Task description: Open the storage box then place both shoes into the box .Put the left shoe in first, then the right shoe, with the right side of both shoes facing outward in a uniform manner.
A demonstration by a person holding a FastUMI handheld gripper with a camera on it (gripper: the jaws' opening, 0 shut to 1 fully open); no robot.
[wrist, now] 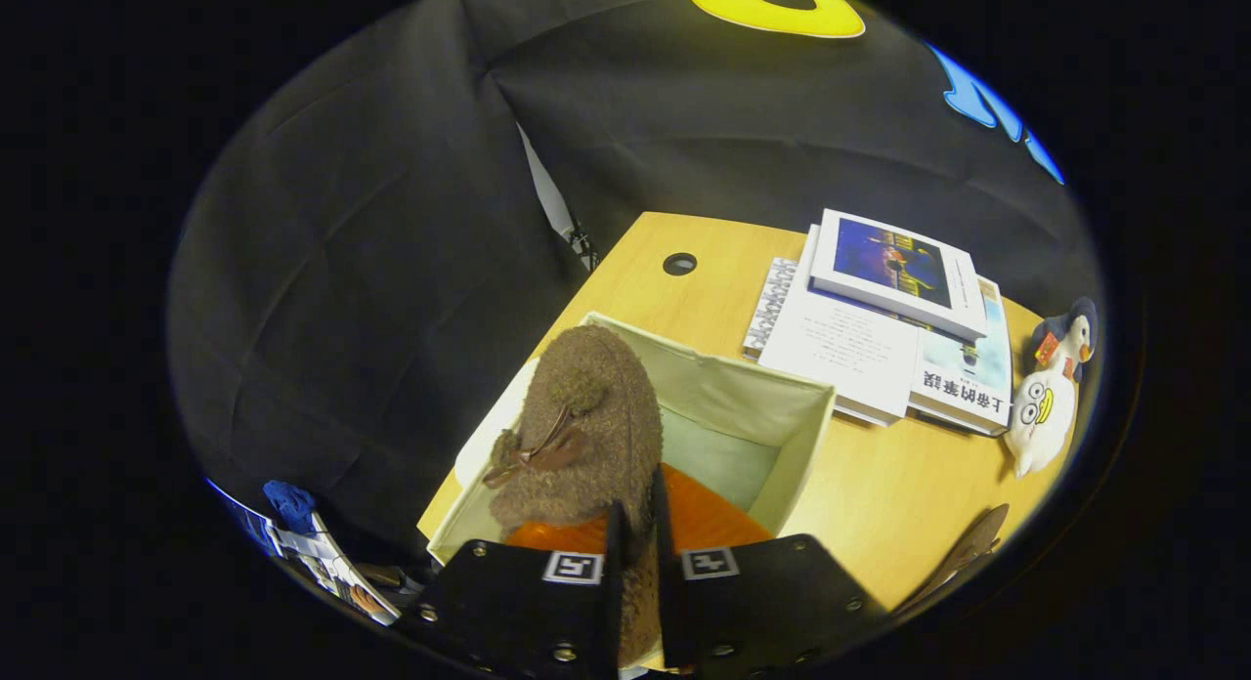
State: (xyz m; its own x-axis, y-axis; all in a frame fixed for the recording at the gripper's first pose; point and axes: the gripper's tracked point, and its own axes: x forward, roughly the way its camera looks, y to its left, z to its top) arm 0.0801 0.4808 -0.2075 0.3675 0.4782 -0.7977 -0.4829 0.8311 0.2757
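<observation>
Tongs (637,538) at bottom centre of the frame, fingers pressed close together and pinching the rear edge of a shoe (577,431) — only a thin strip of its fuzzy material shows between them.

Shoe: brown, woolly/fleece texture all over, rounded toe pointing away from the fingers toward frame centre. A small brown bow with thin laces sits on its upper. It hangs over the near-left part of the storage box (728,392), toe reaching about to the box's far-left rim.

Storage box: open-topped, fabric, cream/off-white walls, pale lining on the far inside wall. Something orange (709,519) lies low inside it, just ahead of the fingers — can't tell what it is.

Box stands on the light wooden bench (880,485), near its left edge. Right of centre on the bench: a stack of books (884,318), and further right a plush penguin toy (1051,387). A round cable hole (679,264) is in the bench beyond the box.
</observation>
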